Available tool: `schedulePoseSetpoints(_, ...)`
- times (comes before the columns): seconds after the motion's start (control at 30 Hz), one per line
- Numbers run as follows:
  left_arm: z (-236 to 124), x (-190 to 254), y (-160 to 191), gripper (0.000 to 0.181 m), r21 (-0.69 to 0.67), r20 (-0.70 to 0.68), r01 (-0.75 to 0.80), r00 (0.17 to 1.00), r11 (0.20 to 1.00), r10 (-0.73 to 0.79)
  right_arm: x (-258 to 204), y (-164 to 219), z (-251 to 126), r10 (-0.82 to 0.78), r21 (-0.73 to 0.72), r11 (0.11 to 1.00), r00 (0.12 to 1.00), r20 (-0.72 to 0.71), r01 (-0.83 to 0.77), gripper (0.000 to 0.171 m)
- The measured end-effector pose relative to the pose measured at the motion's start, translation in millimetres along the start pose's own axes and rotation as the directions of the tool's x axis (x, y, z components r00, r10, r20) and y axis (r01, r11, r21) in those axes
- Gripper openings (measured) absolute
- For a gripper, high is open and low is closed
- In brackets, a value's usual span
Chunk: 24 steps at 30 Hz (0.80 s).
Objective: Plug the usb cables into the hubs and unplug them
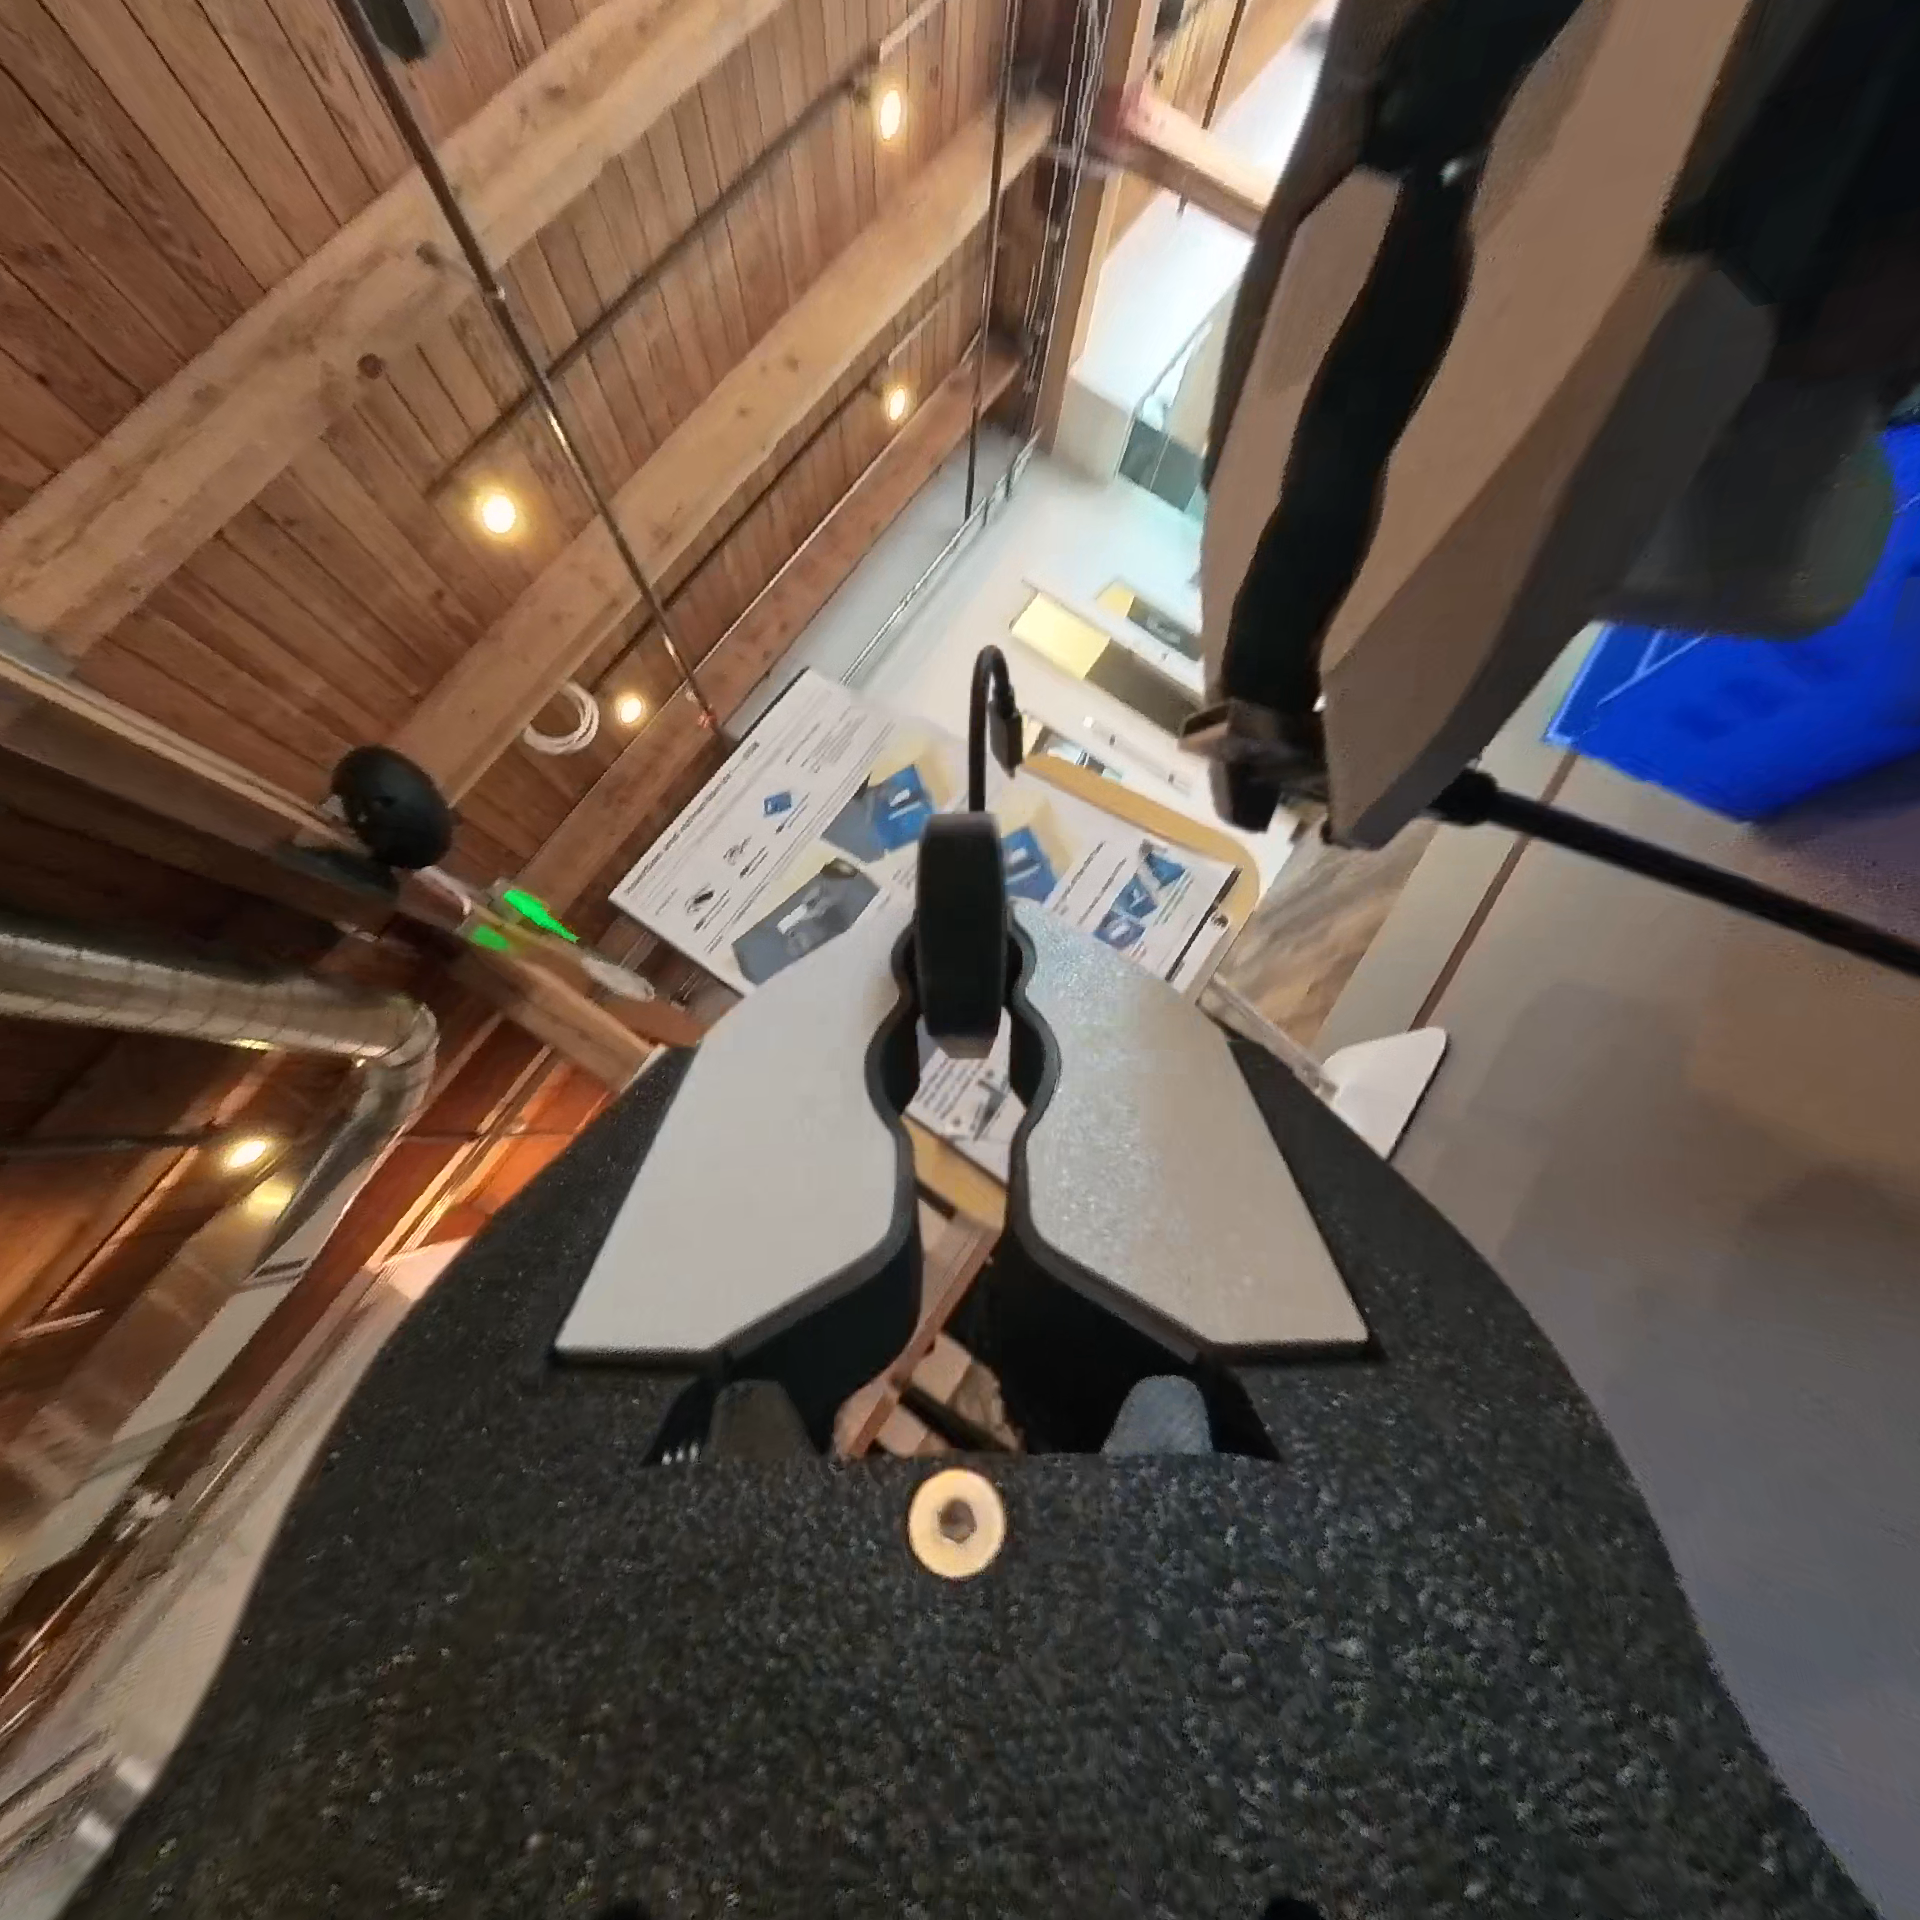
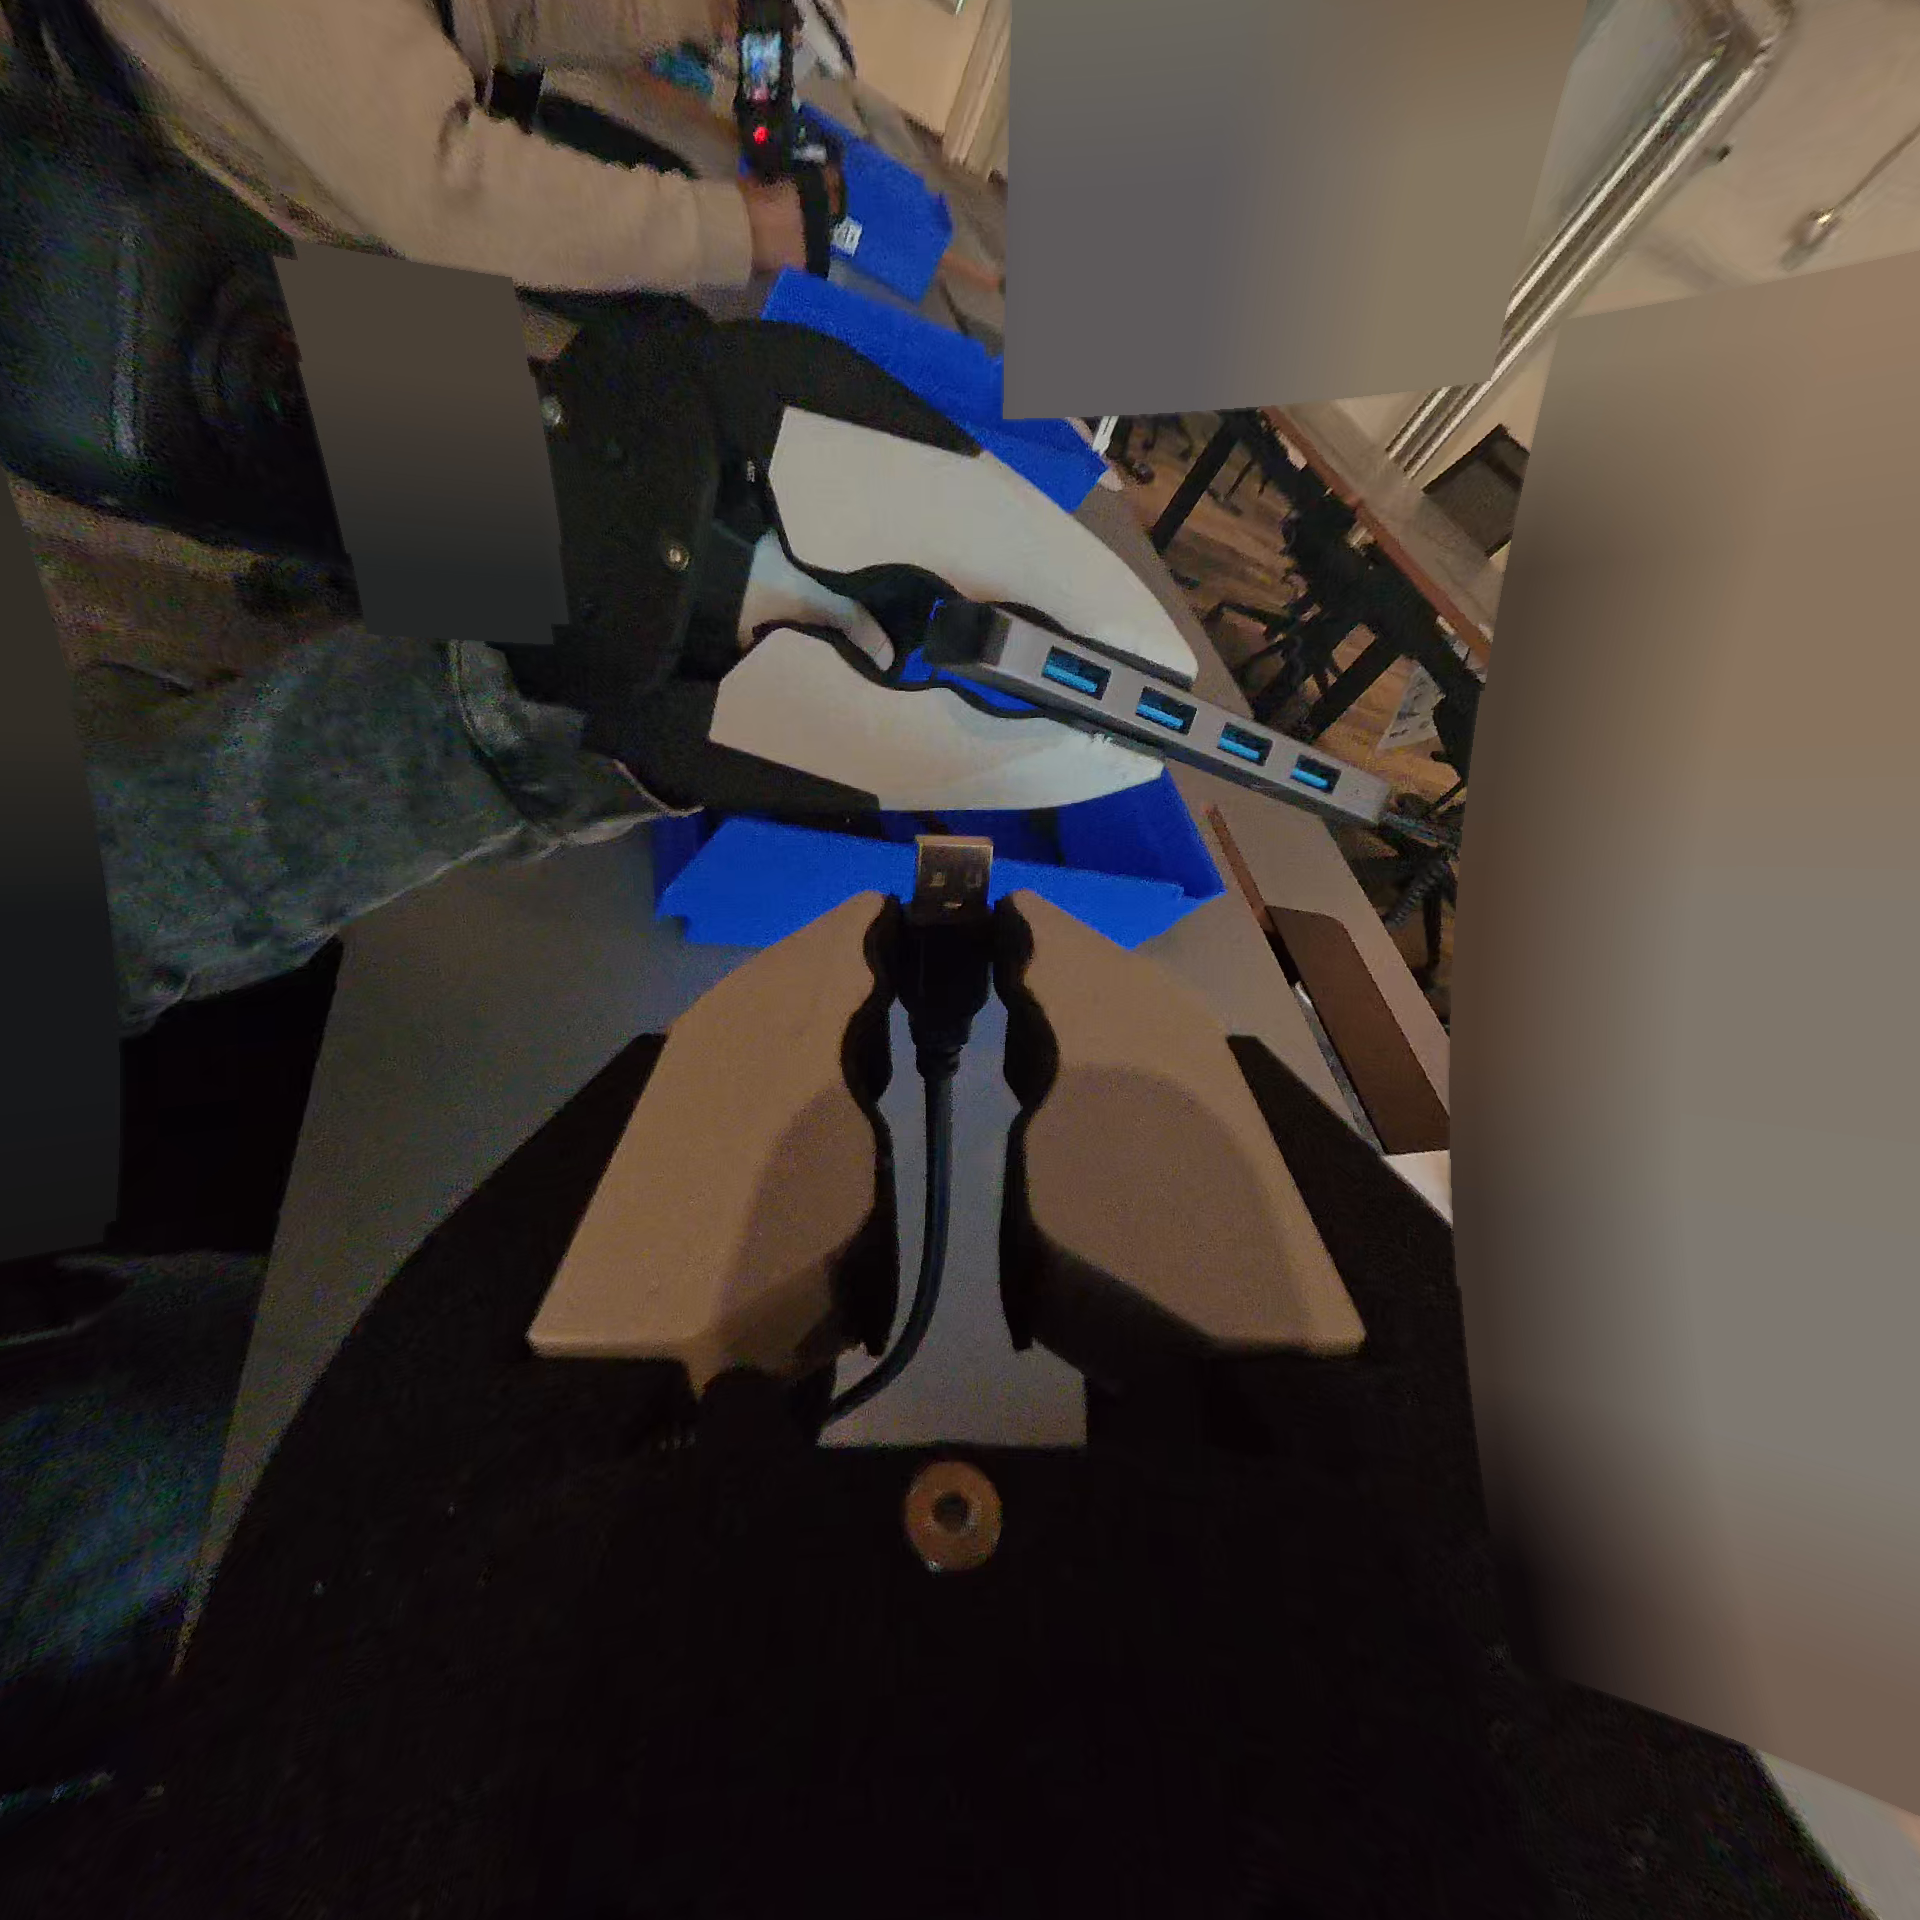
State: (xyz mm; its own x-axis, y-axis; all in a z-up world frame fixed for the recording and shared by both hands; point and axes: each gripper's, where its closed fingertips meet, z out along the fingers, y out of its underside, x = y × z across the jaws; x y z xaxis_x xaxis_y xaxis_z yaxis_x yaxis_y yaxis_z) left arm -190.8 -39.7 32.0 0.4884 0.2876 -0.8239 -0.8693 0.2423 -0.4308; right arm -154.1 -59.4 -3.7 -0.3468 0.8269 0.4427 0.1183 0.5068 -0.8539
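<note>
My left gripper (image 1: 961, 935) is shut on a grey USB hub, seen end-on in the left wrist view as a black end cap (image 1: 961, 914). The hub's short black lead (image 1: 982, 727) curls up beyond it. In the right wrist view the left gripper (image 2: 1164, 727) holds the hub (image 2: 1174, 717) in the air, its row of several blue ports facing me. My right gripper (image 2: 948, 920) is shut on a black USB cable plug (image 2: 948, 935). The plug's metal tip (image 2: 951, 868) sticks out just below the hub, apart from it. The right gripper (image 1: 1278, 769) with the plug (image 1: 1231, 738) also shows in the left wrist view.
A blue bin (image 2: 790, 883) stands on the grey table (image 2: 499, 987) under the hub, with more blue bins (image 2: 894, 208) behind. A person's beige sleeve (image 2: 468, 125) and a denim sleeve (image 2: 343, 748) are at the left. Printed sheets (image 1: 821, 821) lie beyond the left gripper. Spacing between my two grippers at the tips: around 6 cm.
</note>
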Motion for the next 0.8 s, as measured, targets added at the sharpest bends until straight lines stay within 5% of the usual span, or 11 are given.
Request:
schedulePoseSetpoints(0.5,5.2,41.7,-9.3,0.012,0.023,-0.153,-0.269,0.951,0.963,0.269,8.0,28.3,-28.9,-0.082,-0.293,0.947,0.98,0.182,0.133,0.016)
schedulePoseSetpoints(0.8,9.5,49.2,-22.2,0.012,0.073,-0.166,-0.181,0.967,0.981,0.191,7.4,22.6,-41.6,-0.095,-0.174,0.977,0.984,0.148,0.121,0.016)
